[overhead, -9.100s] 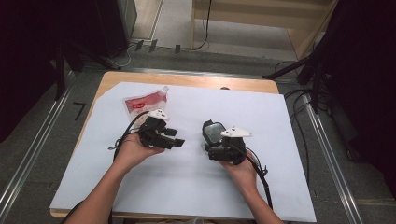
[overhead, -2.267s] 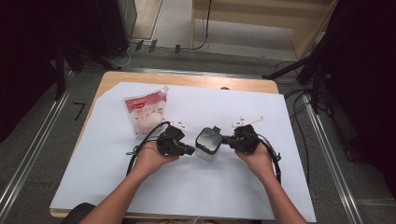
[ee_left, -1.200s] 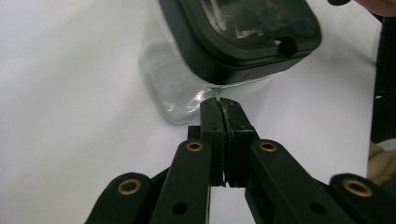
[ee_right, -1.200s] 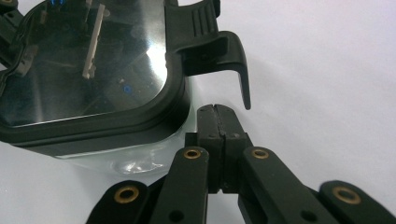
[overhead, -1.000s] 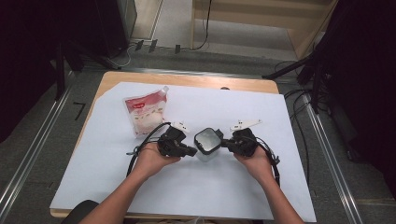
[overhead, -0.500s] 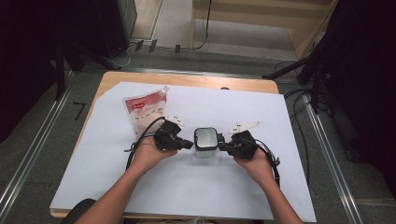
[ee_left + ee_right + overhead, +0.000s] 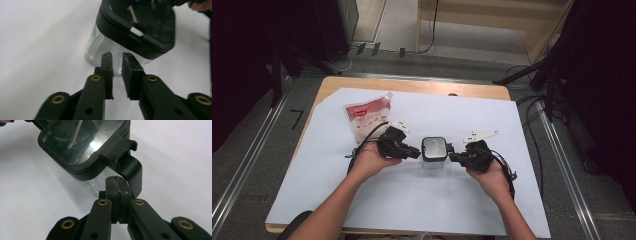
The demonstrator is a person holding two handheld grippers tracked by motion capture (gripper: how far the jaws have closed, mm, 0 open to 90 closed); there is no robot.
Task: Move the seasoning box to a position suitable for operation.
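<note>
Flanking a clear square jar (image 7: 434, 152) w/ black clip lid (image 7: 85, 143) at frame centre: left gripper (image 7: 117, 65), jaws a narrow slit apart, tips at the glass wall, gripping nothing; right gripper (image 7: 116, 185), jaws pressed together, empty, tips by the lid's latch (image 7: 130, 170). Jar stands on white sheet (image 7: 412, 195) over the desk (image 7: 332, 85). Red-white pouch (image 7: 364, 116) lies upper left of jar.
</note>
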